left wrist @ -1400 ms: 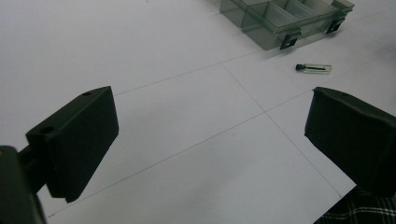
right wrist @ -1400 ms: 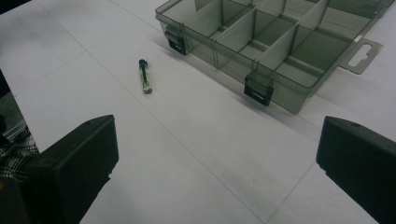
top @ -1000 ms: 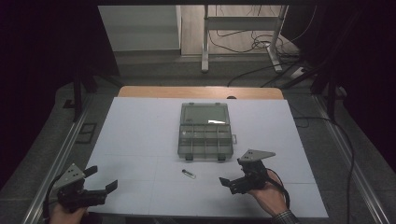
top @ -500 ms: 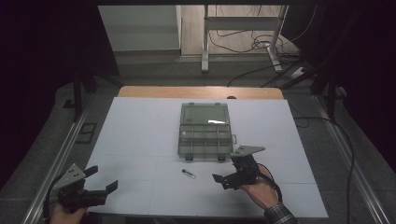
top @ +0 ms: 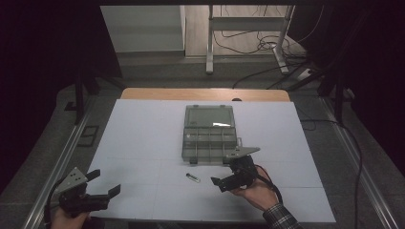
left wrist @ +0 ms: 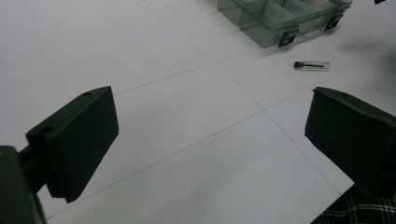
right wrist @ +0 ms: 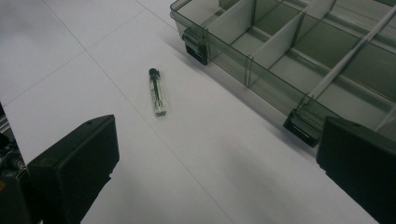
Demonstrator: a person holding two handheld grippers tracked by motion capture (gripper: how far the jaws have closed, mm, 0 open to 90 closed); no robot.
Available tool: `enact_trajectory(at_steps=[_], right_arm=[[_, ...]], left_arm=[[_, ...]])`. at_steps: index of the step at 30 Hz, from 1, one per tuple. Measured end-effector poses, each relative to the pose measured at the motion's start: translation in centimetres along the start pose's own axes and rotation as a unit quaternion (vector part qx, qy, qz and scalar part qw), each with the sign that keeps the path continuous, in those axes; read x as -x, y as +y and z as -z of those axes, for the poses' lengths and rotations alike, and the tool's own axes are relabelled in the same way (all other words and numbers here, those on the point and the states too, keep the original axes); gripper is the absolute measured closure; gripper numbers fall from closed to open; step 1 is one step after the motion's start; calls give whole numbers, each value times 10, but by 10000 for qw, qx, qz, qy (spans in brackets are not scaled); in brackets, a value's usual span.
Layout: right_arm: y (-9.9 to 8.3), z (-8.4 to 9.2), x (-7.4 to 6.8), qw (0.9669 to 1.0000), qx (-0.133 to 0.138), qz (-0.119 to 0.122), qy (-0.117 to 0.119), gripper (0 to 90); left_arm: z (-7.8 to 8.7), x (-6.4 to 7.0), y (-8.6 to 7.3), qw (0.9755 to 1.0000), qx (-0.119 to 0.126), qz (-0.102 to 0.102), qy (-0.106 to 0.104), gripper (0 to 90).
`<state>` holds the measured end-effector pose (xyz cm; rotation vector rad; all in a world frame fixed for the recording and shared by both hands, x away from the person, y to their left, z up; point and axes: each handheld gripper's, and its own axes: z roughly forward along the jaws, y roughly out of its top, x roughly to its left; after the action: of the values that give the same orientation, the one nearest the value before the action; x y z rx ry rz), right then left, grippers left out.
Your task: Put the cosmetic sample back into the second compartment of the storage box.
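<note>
Right gripper view puts your right gripper (right wrist: 217,163) jaws wide apart, empty, short of the vial (right wrist: 158,92) lying on the table (right wrist: 70,60) beside the open organizer box (right wrist: 289,51). Nothing's grasped yet. Your left gripper (top: 93,191) waits, spread, well off.

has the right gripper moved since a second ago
Yes. In the high view the right gripper has shifted left and up the table, closer to the small vial and the front edge of the open organizer box, which both stayed put.
</note>
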<state>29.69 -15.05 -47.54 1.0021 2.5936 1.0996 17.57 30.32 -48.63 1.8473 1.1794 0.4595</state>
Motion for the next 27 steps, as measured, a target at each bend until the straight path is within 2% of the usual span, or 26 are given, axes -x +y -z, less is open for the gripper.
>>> enact_trajectory(at_steps=[7, 14, 19, 27], right_arm=[[6, -9, -2, 10000, -54, 42, 25, 35], [12, -16, -6, 9997, -111, 239, 9, 135], [17, -24, -8, 9989, -232, 397, 132, 222], [23, -36, -11, 9980, -337, 469, 266, 279]], left_arm=[[0, 0, 0, 10000, 3, 2, -8, 33], [0, 0, 0, 10000, 0, -9, -10, 33], [0, 0, 0, 10000, 2, -9, -13, 33], [0, 0, 0, 10000, 0, -13, -20, 33]])
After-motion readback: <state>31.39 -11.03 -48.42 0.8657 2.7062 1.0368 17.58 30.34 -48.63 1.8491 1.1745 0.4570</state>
